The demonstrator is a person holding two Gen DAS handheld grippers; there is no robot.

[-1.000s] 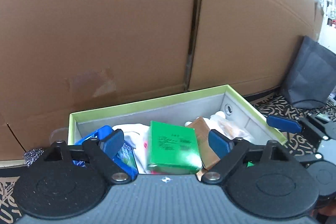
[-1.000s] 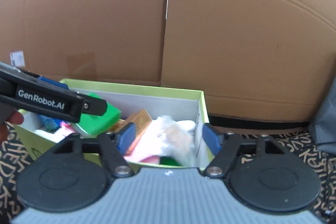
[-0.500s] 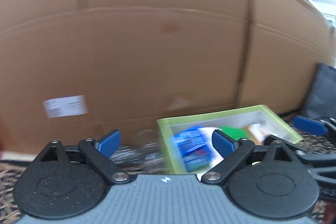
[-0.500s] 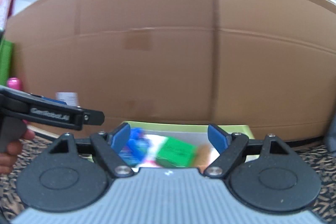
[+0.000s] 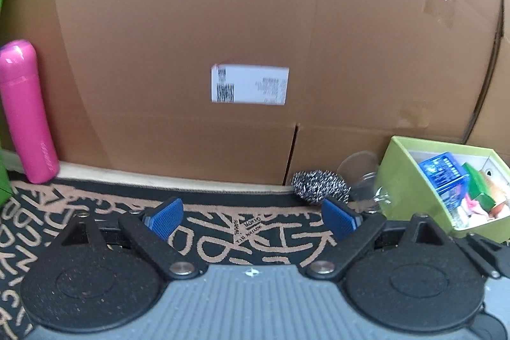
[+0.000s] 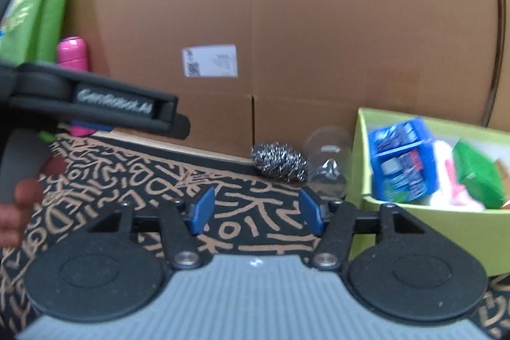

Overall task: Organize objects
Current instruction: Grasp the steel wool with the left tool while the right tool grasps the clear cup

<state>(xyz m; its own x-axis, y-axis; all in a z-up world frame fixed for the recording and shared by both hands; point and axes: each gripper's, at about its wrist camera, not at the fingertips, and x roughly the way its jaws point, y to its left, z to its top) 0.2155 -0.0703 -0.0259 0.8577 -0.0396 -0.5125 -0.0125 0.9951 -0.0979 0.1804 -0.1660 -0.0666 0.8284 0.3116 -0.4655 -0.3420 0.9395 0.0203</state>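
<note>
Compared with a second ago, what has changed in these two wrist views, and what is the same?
Both grippers swung left, away from the green box: it sat centred below them, now at the right edge. Newly in view: steel scourer, clear glass, pink bottle. The left gripper is open and empty; the right gripper has just been closing, nothing between its pads. Unchanged: the box's contents, nothing picked up.

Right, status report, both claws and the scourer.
Left claw open, empty. Right claw empty, just been closing. Scourer on mat, beside glass and green box. Nothing in the way.
</note>
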